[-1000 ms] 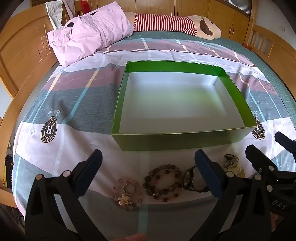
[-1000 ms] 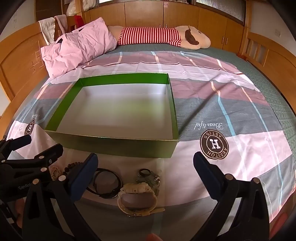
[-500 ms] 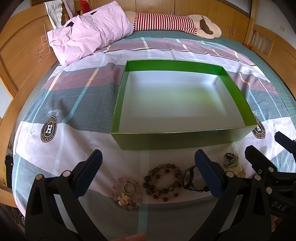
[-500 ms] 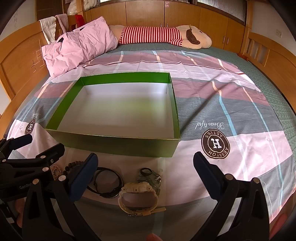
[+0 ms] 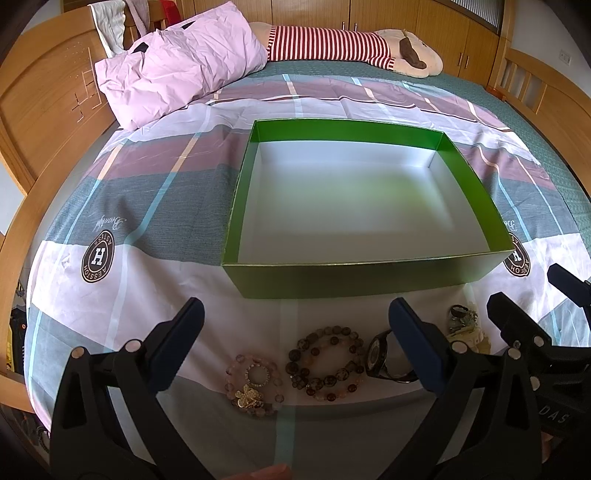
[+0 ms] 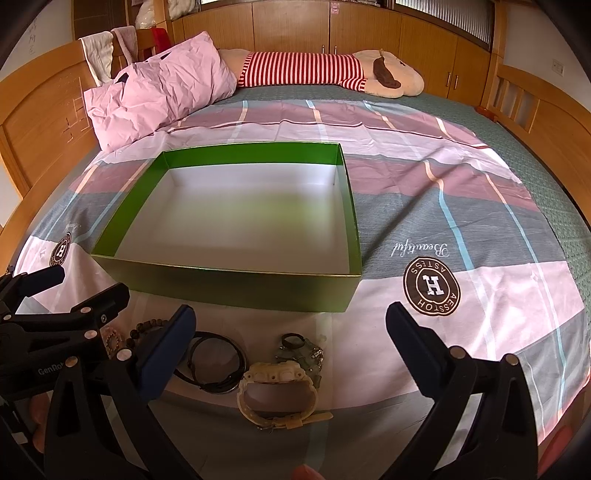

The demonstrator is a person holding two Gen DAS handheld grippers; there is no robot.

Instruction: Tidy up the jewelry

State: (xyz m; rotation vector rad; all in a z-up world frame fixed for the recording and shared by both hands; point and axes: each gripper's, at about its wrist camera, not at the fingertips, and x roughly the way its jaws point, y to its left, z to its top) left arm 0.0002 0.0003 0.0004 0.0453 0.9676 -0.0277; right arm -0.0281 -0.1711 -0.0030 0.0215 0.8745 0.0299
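Patchwork-sheeted bed (image 5: 155, 206), empty green cardboard box (image 5: 362, 280), beaded bracelets (image 5: 327, 363) nearby, left claw (image 5: 295, 343) and right claw (image 6: 290, 345) both wide open, empty.

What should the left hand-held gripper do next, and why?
Probably lower the left hand-held gripper onto the brown bead bracelet. Its fingers stand open just above it, the green box holds nothing, and all the jewelry lies on the bedspread.

A home bedroom: a wooden-framed bed (image 6: 524, 99) with patchwork sheet (image 6: 461, 184), pink pillow (image 6: 159, 92), and wardrobe doors (image 6: 369, 33).
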